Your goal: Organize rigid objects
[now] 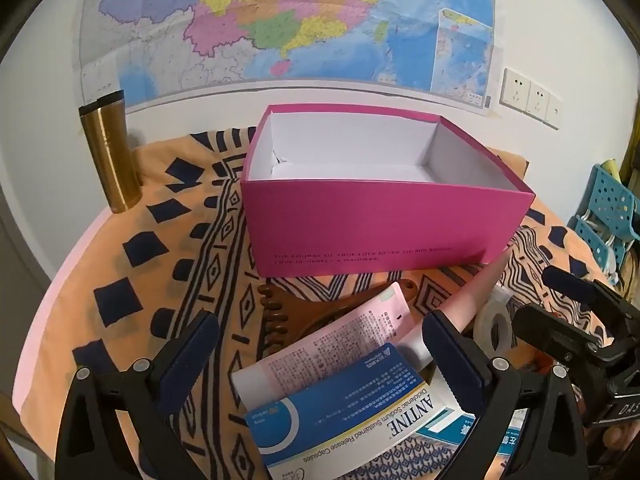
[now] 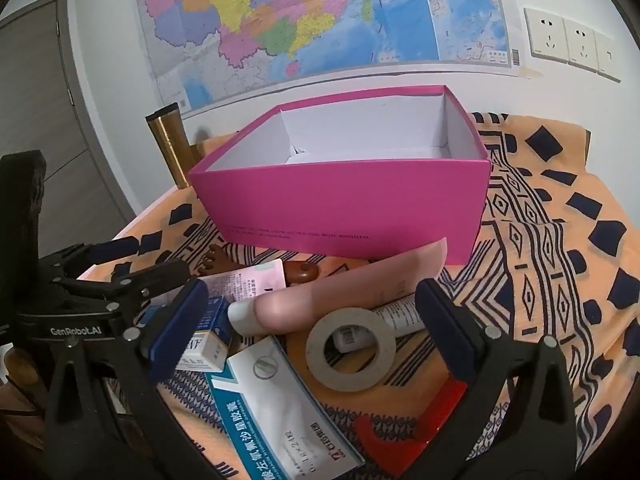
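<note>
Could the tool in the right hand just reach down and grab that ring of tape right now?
Probably yes. The right tool stands wide open, holding nothing, and the tape ring lies flat on top of the pile, right between its fingers. The pink tube beside it may get nudged.

Dim cool light, fisheye bending, dark corners

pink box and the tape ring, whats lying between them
In the right wrist view, a pink tube lies across the gap between the pink box and the tape ring.
</note>
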`<action>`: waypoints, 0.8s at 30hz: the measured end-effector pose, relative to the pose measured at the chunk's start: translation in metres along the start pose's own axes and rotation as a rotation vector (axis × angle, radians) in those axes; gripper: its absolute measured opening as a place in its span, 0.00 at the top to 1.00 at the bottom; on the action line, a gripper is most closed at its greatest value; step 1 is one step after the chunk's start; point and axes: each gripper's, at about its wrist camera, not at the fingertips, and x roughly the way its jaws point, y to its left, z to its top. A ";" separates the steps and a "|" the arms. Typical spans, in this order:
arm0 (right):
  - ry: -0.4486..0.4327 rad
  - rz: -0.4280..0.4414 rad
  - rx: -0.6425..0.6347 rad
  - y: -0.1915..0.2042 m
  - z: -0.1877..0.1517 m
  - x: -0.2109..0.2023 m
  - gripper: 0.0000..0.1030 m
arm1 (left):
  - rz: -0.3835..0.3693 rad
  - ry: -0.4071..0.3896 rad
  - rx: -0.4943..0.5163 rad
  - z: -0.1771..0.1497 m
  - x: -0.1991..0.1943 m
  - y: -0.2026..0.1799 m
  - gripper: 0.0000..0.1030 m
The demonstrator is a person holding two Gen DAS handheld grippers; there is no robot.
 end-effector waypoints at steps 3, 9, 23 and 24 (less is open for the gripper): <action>0.000 0.001 0.006 0.001 -0.001 0.002 0.00 | -0.001 0.001 -0.001 0.000 0.000 0.000 0.00; 0.003 0.008 0.004 0.001 -0.001 0.003 0.00 | -0.001 0.000 -0.001 0.000 0.000 0.000 0.00; 0.013 0.029 0.006 -0.001 0.000 0.006 0.00 | 0.000 0.000 -0.001 -0.001 0.001 0.000 0.00; 0.014 0.031 0.005 -0.001 0.000 0.006 0.00 | 0.001 0.000 -0.001 -0.001 0.001 0.000 0.00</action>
